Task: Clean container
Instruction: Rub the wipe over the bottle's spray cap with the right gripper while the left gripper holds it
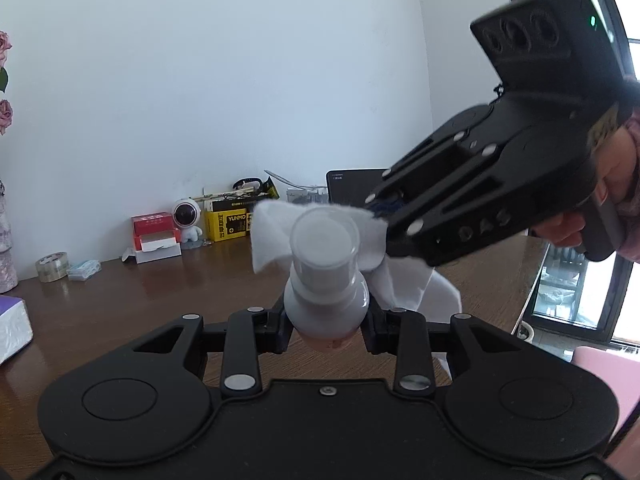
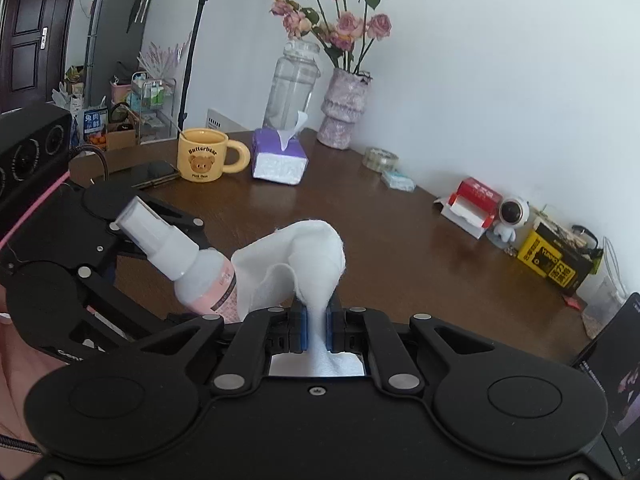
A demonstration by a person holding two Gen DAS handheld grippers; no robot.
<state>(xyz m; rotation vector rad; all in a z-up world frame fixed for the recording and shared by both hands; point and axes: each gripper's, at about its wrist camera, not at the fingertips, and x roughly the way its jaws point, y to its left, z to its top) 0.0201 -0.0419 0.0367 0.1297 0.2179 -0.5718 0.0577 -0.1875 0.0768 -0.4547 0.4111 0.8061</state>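
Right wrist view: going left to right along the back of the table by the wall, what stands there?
Yellow mug → purple tissue box → vase → tape roll → red and white box → astronaut figure → yellow and black box.

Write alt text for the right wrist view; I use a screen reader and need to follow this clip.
The right gripper pinches a white cloth between its blue pads, beside a spray bottle with a clear cap and pink label, gripped by the left gripper. Behind, a brown table holds a yellow bear mug, a purple tissue box and a vase of pink roses.
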